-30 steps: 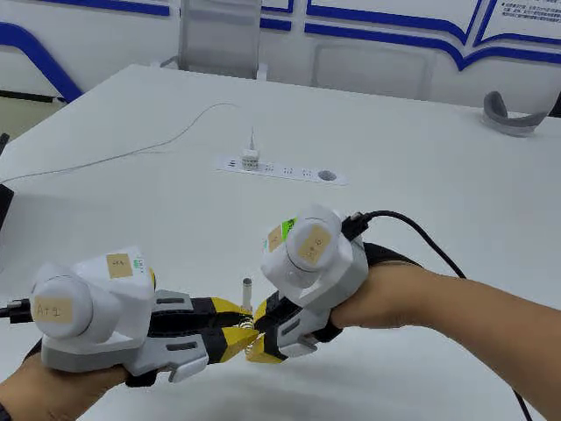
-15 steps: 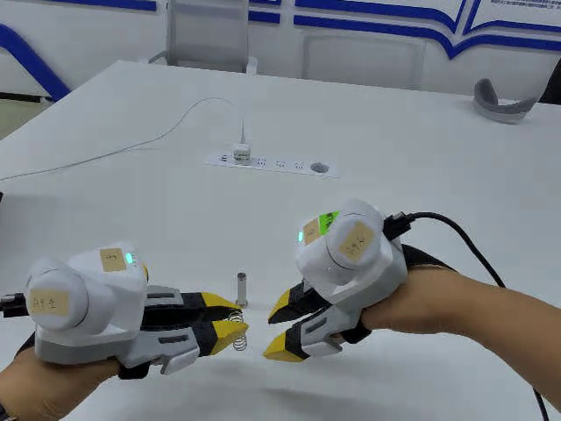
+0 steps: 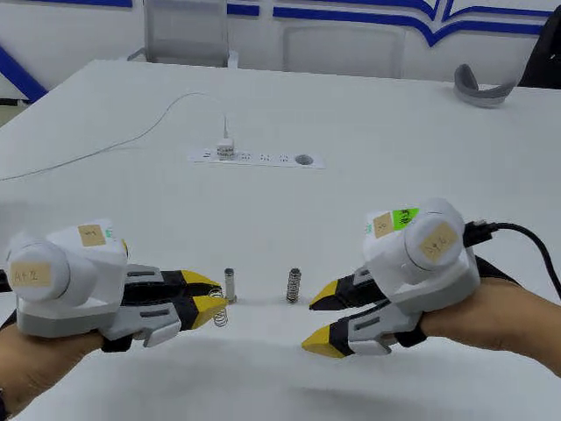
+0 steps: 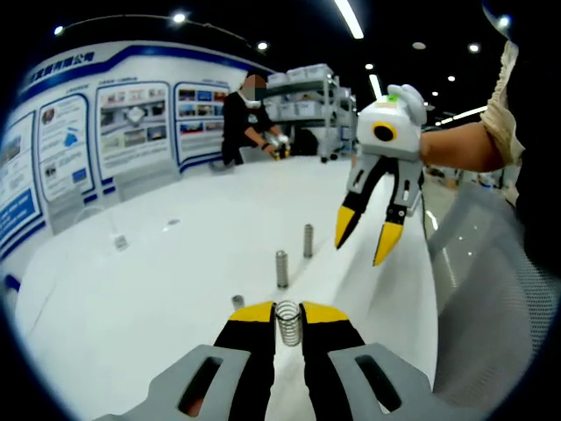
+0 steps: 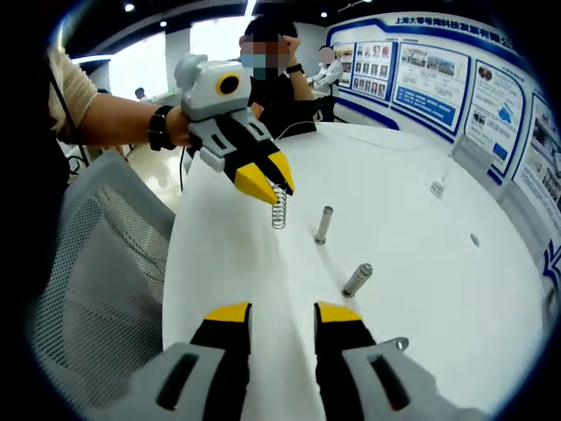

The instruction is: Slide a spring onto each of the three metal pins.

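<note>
Since a second ago, over the white desk [image 3: 368, 140], the right gripper [image 3: 322, 324] has drawn off to the right, away from the left gripper [image 3: 216, 303]. Its fingers now stand spread with nothing between them. The left gripper's fingers pinch the loose spring by its sides.

Between the two grippers stands a pin already wearing a spring [image 3: 294, 285]. The bare pin [image 3: 230, 284] stands just beside the left fingertips. A third pin [image 4: 308, 239] stands farther along, near the right gripper; I cannot tell whether it carries a spring. The held spring [image 4: 287, 323] hangs upright, low over the desk and below the bare pin's top.

As I judge it, the main danger is a sideways move at this height. Fingers or coil would strike the bare pin and might tip it. The spring has to rise above the pin's top first.

Next, the right gripper's spread fingers sit close to the third pin and could knock it.

Last, the grip crosses springy coils. A tilt or a harder squeeze could shoot the spring out across the desk. If the bore is off-centre, a coil may catch on the pin's tip.
</note>
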`<state>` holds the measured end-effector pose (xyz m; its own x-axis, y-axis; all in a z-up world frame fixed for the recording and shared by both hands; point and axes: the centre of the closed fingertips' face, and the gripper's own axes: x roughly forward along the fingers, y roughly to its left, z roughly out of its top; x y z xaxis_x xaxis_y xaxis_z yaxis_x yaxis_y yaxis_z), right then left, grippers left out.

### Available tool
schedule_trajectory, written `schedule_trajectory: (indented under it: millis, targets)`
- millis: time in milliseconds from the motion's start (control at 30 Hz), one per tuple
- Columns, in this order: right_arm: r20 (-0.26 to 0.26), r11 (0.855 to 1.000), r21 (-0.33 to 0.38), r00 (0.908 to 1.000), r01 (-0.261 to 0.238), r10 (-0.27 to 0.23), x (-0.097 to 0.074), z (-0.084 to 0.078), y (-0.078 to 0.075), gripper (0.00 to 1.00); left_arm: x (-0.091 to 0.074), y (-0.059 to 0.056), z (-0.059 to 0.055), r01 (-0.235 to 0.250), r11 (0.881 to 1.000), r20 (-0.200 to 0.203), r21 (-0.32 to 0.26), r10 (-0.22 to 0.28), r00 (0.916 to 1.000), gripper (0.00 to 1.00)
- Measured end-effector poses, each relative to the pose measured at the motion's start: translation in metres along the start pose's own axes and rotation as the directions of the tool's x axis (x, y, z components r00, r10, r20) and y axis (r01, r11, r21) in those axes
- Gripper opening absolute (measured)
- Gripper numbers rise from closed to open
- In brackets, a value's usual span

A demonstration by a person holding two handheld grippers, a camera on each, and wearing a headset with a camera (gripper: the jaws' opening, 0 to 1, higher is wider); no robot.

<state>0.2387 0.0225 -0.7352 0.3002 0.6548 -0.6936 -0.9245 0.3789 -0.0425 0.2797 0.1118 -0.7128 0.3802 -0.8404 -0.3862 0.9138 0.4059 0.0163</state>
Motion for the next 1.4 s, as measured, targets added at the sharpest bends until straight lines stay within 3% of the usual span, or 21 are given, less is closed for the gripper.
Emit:
schedule_trajectory:
  millis: [400,833,1100,1400]
  targets:
    - [0.031,0.988,0.116,0.9935,0.105,-0.109,-0.026,-0.034,-0.021,0.35,0.001,0.016,0.010,-0.004,1.000,0.001,0.016,0.004,1.0000,0.10]
    - [0.061,0.950,0.239,0.9733,0.201,-0.222,-0.048,-0.066,-0.034,0.48,0.009,0.037,0.030,-0.007,0.999,0.006,0.038,0.007,1.0000,0.10]
    - [0.071,0.932,0.271,0.9606,0.241,-0.269,-0.051,-0.076,-0.036,0.63,0.016,0.043,0.029,-0.001,0.999,-0.011,0.044,0.001,0.9999,0.10]
    - [0.091,0.926,0.282,0.9534,0.253,-0.288,-0.053,-0.075,-0.038,0.71,0.019,0.043,0.029,0.006,0.999,-0.019,0.042,-0.005,0.9998,0.10]
